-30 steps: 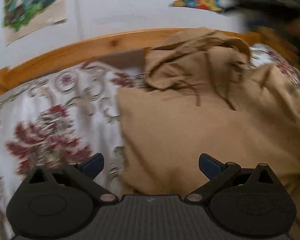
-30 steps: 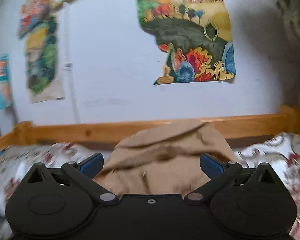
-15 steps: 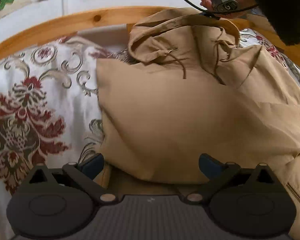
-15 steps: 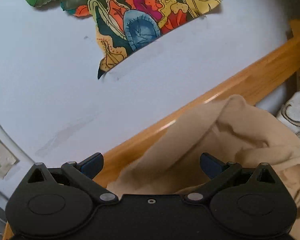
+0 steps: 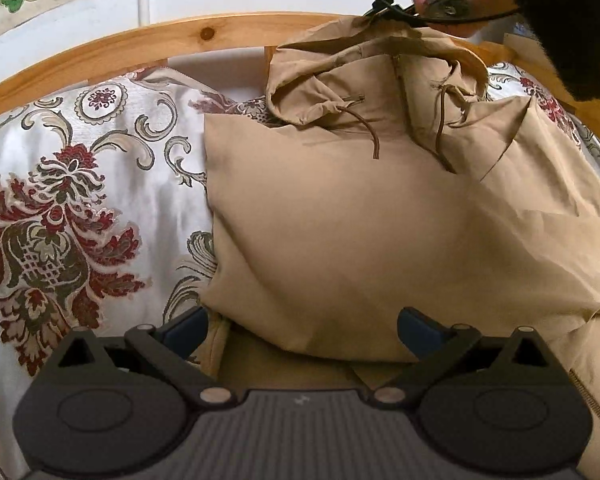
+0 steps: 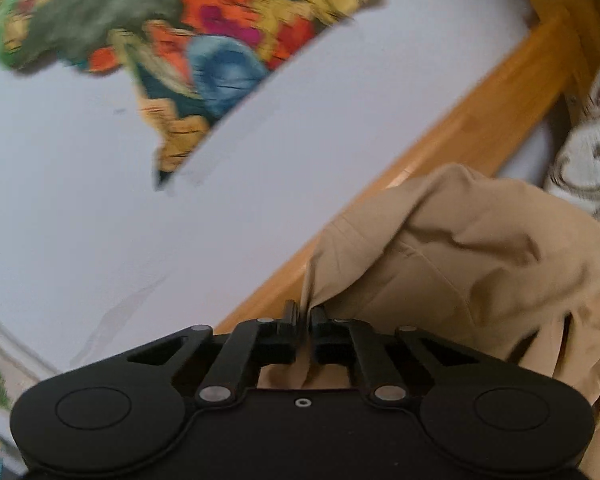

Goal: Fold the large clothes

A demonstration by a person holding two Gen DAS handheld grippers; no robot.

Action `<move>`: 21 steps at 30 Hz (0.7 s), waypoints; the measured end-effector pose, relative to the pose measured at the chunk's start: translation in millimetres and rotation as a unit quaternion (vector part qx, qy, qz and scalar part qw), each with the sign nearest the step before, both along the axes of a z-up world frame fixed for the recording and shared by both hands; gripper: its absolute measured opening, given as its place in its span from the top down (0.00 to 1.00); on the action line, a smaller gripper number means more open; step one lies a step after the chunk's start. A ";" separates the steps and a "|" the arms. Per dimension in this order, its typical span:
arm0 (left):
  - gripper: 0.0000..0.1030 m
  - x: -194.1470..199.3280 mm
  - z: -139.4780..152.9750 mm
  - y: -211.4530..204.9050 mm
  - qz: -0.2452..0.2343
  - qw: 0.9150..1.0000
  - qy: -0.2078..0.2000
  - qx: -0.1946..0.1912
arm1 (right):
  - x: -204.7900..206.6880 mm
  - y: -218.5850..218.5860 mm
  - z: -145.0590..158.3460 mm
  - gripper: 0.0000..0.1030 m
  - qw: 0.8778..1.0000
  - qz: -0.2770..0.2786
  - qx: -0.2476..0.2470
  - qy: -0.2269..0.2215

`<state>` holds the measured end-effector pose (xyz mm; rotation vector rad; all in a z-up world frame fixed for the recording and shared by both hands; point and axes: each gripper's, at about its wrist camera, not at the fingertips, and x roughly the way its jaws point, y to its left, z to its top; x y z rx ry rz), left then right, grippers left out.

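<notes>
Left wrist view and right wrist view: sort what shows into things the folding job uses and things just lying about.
Part of the job:
- tan hooded jacket
- right gripper, shut on the jacket's hood
- left gripper, open over the jacket's lower edge

Just there:
- floral bedspread
- wooden bed rail
- colourful wall pictures

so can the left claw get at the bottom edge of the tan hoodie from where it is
Probably yes. The left claw is open, and the tan hoodie has its near folded edge lying between its fingers with nothing over it. The right claw is shut on the hood, far off.
</notes>
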<state>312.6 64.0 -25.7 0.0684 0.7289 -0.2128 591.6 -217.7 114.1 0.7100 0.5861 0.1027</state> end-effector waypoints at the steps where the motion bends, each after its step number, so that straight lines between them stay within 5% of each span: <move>1: 0.00 -0.7 1.4 -0.7 0.002 1.000 -0.002 -0.001 | -6.2 -0.6 3.4 0.97 1.000 0.006 0.000 -0.004; 12: 0.00 -15.0 35.4 -17.4 0.000 0.999 -0.036 0.023 | -109.4 -26.9 53.2 0.98 0.993 0.098 0.025 -0.054; 17: 0.00 -33.4 54.1 -24.7 -0.004 0.997 -0.053 0.050 | -176.9 -48.1 49.8 0.98 0.987 0.139 0.033 -0.067; 21: 0.00 -45.8 58.7 -32.7 0.046 0.989 -0.073 0.117 | -240.0 -61.1 23.9 0.98 0.985 0.153 0.011 -0.085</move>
